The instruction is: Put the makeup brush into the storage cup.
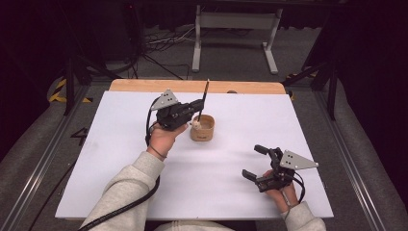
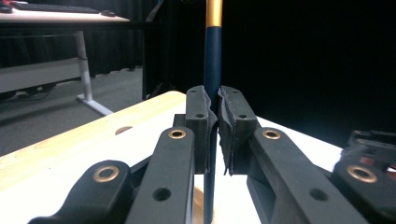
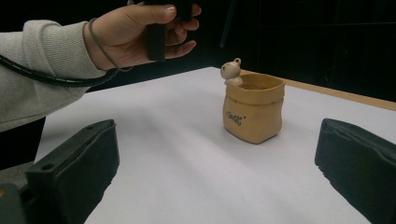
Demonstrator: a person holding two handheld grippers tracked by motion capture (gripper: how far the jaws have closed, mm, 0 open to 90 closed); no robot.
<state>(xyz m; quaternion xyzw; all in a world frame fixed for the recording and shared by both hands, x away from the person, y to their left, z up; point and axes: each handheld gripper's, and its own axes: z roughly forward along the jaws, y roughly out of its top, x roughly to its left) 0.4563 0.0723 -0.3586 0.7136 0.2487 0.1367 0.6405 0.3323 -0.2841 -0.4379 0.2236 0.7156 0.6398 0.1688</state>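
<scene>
Pen [image 1: 205, 98] clamped in left gripper [image 1: 198, 104] over cup [image 1: 202, 128] mid-table; right gripper [image 1: 254, 162] wide, near front edge

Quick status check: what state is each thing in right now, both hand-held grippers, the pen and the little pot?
Left hand-held gripper: shut on the pen, above the pot.
Pen: upright, lower end in or just over the pot; can't tell which.
Pot: upright on the table, open-topped.
Right hand-held gripper: open, holding nothing.

**Layout around the pot**

The pot [image 1: 202, 128] stands on the table [image 1: 120, 159], near its middle. A pen [image 1: 204, 98] stands upright over the pot. The left gripper [image 1: 196, 104] is just left of the pot; the right gripper [image 1: 254, 161] lies well right and nearer the person.
</scene>
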